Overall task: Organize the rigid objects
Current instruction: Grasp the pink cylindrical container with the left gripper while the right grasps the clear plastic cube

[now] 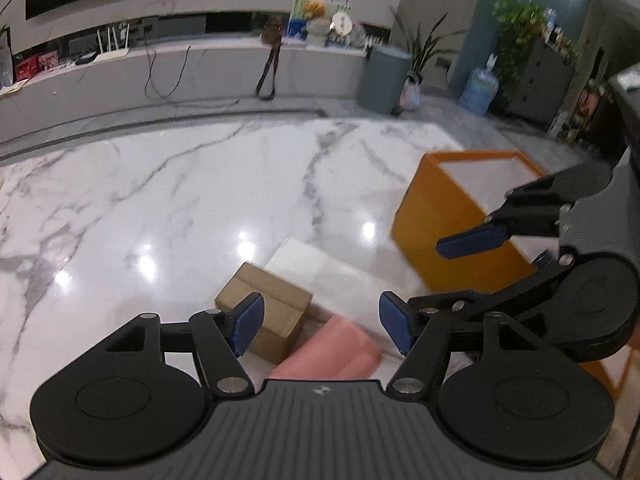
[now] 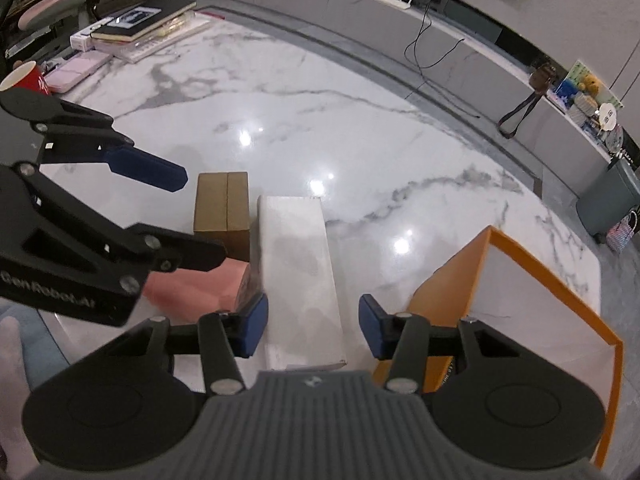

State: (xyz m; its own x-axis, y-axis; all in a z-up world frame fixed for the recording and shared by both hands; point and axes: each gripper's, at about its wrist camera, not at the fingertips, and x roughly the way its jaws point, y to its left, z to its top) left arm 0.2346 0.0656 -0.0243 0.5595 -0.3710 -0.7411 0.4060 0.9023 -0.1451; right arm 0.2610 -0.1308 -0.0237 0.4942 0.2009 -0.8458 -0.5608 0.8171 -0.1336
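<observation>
Right wrist view: the right gripper (image 2: 313, 326), jaws apart and empty, straddles the long white rectangular carton (image 2: 298, 268) lying between the orange open-topped bin (image 2: 448, 284) and pink box (image 2: 192, 284); pads should be centred before closing, while the left gripper (image 1: 322, 322) is held open above the pink box.

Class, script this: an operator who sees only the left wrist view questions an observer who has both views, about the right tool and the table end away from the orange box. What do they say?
Operator: Is the right tool over anything?
Observer: Yes, it straddles the near end of the white box, with its pads open on either side.
Operator: What lies at the table end away from the orange box?
Observer: A stack of books with a black one on top.
Operator: Anything nearer?
Observer: A red cup, beside a pink case.
</observation>
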